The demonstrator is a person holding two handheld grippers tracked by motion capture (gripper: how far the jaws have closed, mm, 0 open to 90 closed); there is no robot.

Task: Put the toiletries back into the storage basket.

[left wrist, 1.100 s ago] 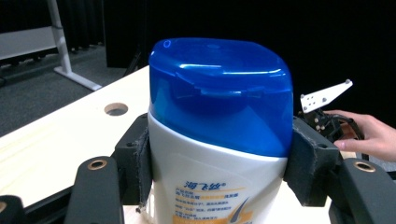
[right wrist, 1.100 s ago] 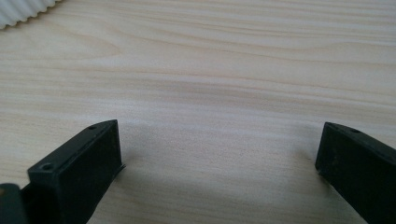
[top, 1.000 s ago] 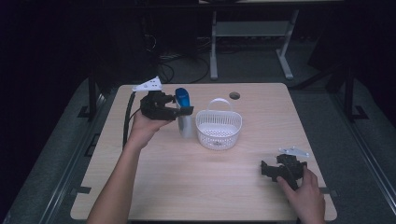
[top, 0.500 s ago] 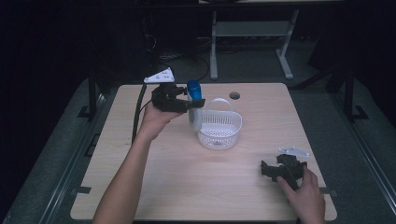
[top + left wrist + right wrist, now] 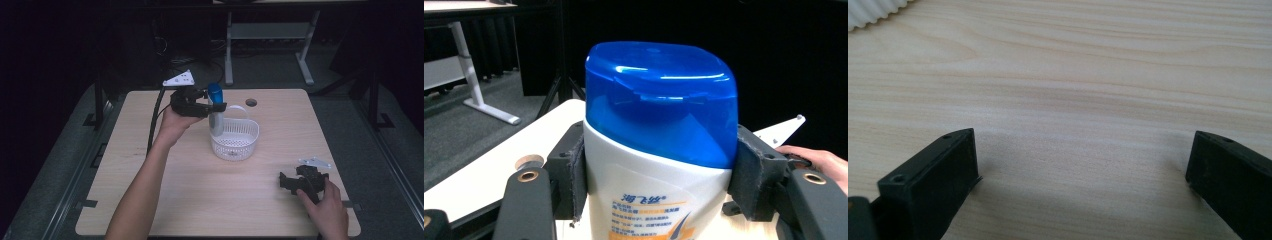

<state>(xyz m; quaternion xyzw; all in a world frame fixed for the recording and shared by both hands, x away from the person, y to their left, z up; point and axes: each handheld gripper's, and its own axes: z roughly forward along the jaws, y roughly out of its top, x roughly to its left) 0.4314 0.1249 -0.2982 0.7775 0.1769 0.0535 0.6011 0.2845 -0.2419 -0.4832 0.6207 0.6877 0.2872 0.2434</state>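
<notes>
A white bottle with a blue cap [image 5: 215,107] hangs upright over the left rim of a white plastic basket [image 5: 239,145], held by my left gripper [image 5: 212,109]. In the left gripper view the bottle [image 5: 659,150] sits between the two jaws, whose pads [image 5: 751,175] press on its sides just below the cap. My right gripper [image 5: 286,182] rests low on the table near the front right corner, jaws wide apart. In the right gripper view my right gripper [image 5: 1083,175] has bare wood between its fingers.
The wooden table [image 5: 200,200] has a round cable hole [image 5: 251,102] at the back. A desk frame [image 5: 270,35] stands on the dark floor behind. The basket's ribbed edge [image 5: 873,10] peeks in at the top left of the right gripper view.
My left gripper has carried the bottle rightwards and slightly up, from beside the basket to over its left rim. The right gripper has stayed put.
</notes>
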